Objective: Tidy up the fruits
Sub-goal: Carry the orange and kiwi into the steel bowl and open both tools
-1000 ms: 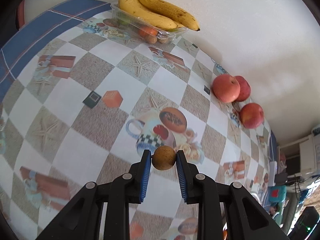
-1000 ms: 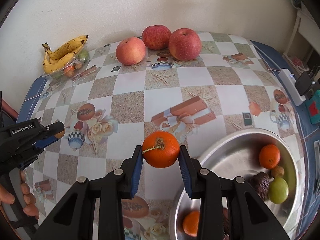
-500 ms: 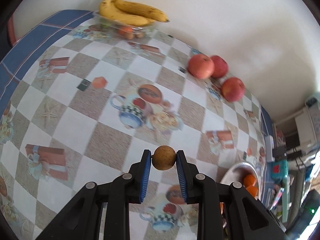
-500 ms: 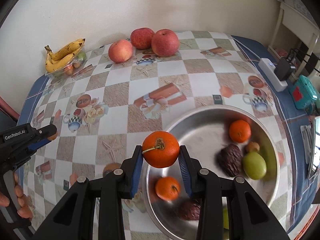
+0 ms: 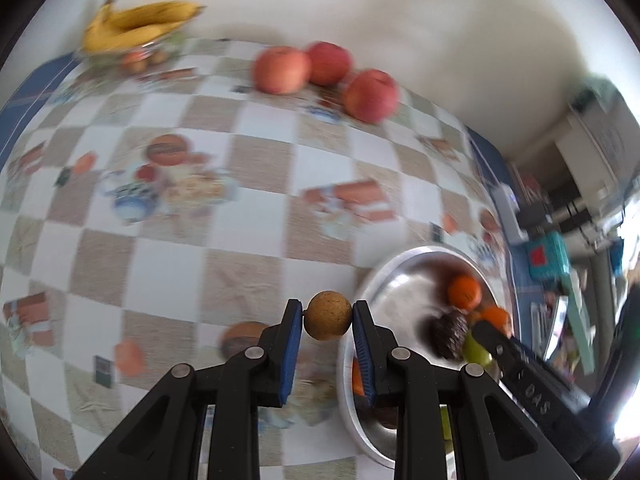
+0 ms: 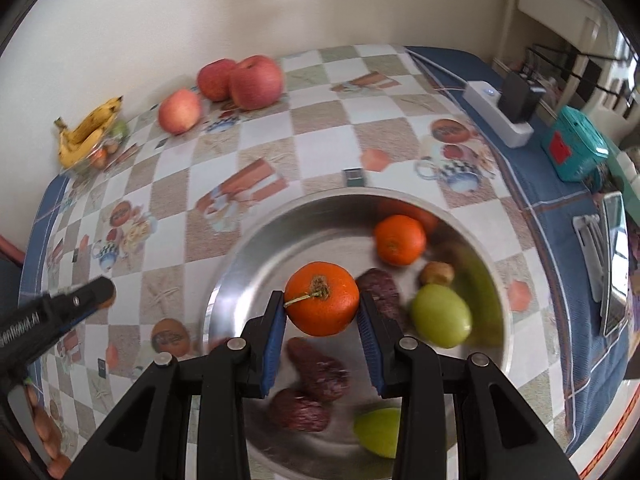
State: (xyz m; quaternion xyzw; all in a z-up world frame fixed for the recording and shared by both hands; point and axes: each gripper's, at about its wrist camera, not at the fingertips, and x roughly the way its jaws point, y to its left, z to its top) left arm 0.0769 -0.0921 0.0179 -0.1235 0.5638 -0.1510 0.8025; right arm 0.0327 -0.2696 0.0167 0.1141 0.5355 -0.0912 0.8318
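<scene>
The right gripper (image 6: 322,312) held an orange (image 6: 322,305) clamped between its blue pads, poised over the metal bowl (image 6: 256,248), which already contained another orange (image 6: 399,239), green fruits (image 6: 440,315) and dark reddish ones (image 6: 318,368). The left gripper (image 5: 328,315) gripped a small brown round fruit (image 5: 328,314) above the checked tablecloth (image 5: 248,168), just beside the bowl's rim. Three apples (image 6: 256,82) and a bunch of bananas (image 6: 86,130) sat near the wall
</scene>
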